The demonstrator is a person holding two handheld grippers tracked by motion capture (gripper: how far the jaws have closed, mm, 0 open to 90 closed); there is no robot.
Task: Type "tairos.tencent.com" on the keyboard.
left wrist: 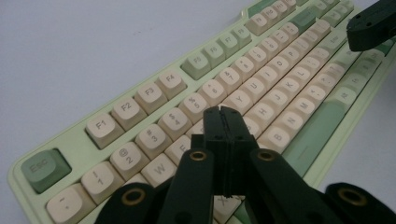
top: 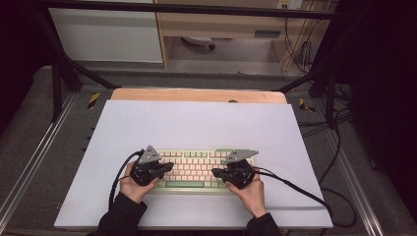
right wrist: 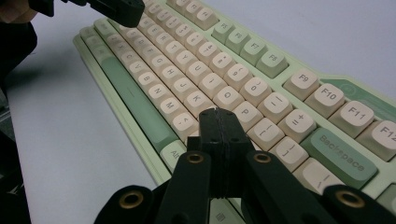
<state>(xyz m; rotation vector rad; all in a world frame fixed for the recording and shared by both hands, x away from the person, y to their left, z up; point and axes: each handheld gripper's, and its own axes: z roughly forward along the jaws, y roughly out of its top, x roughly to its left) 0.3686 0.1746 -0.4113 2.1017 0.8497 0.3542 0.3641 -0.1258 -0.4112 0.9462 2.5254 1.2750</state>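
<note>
A pale green keyboard (top: 196,169) with cream and green keys lies on the white table sheet, near the front middle. My left gripper (top: 170,167) hovers over its left part, tips pointing right. In the left gripper view the black jaws are pressed together, with the left gripper (left wrist: 227,111) above the keyboard (left wrist: 154,95) around the T and G keys. My right gripper (top: 214,172) is over the right part, tips pointing left. Its jaws are also pressed together, the right gripper (right wrist: 217,112) standing above the keyboard (right wrist: 243,60) near the L and P keys. Nothing is held in either.
The white sheet (top: 196,125) covers a wooden table (top: 196,95) and leaves wide bare room behind and beside the keyboard. Black cables (top: 295,189) trail from both grippers toward the front. Metal frame rails (top: 29,162) run along both sides.
</note>
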